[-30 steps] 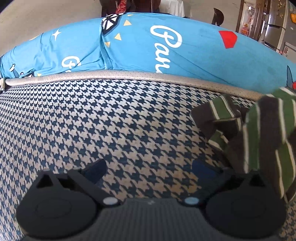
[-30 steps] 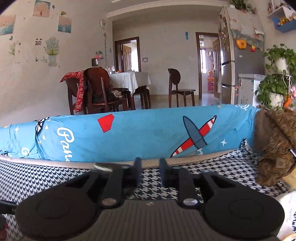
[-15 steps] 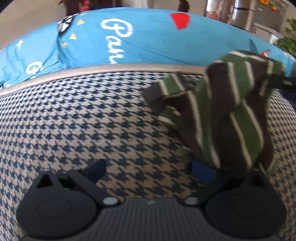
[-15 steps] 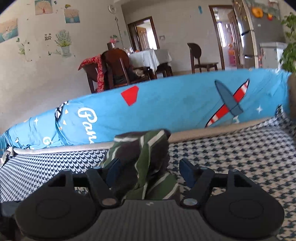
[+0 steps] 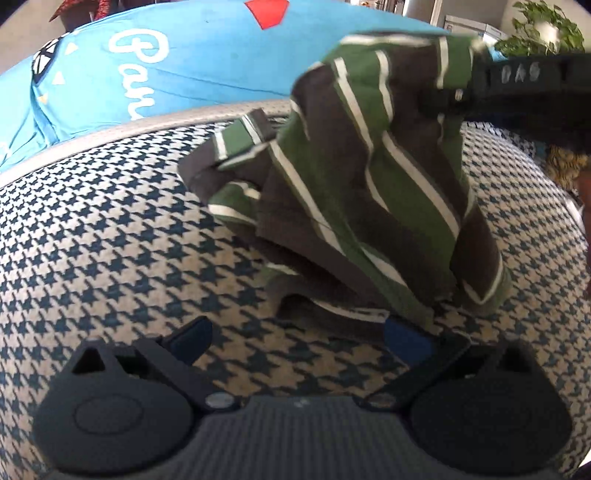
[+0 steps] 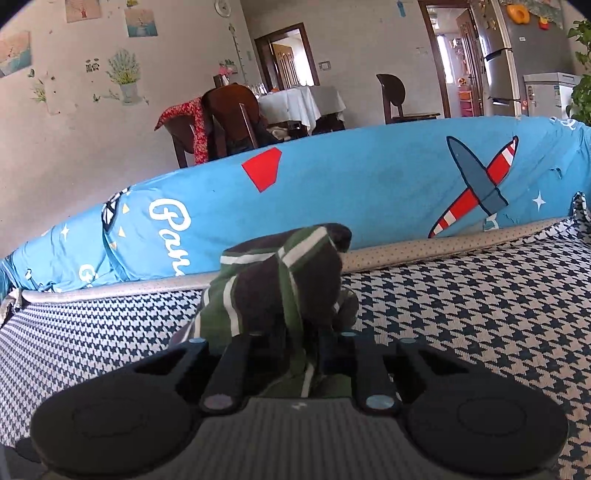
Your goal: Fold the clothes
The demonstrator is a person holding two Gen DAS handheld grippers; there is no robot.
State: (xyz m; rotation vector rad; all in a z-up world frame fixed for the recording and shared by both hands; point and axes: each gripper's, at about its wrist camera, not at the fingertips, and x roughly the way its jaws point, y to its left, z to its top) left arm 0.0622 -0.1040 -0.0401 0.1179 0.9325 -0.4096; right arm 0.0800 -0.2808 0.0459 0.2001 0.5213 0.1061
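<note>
A houndstooth-patterned cushion in dark blue and cream fills the lower part of the left wrist view, edged at the back by a pale piping strip and a bright blue cover printed with white script and a red shape. The striped garment, green and dark brown with thin white lines, hangs bunched on the right side of this view, its upper end caught in the right gripper, which reaches in from the right edge. The cloth's lower folds droop down to the cushion, just in front of the left gripper. That gripper's jaws stand wide apart with nothing between them; the blue pad of the right-hand finger lies just under the garment's lowest fold, though contact cannot be told. A potted plant shows at the top right corner.

In the right wrist view the same cushion runs back to the blue cover, here showing a red-and-white aeroplane print. Beyond it stand a dining table with a white cloth, dark wooden chairs and a fridge. The right gripper has its jaws drawn close and clamped on the striped garment, which rises in a crumpled mound directly ahead of the fingers.
</note>
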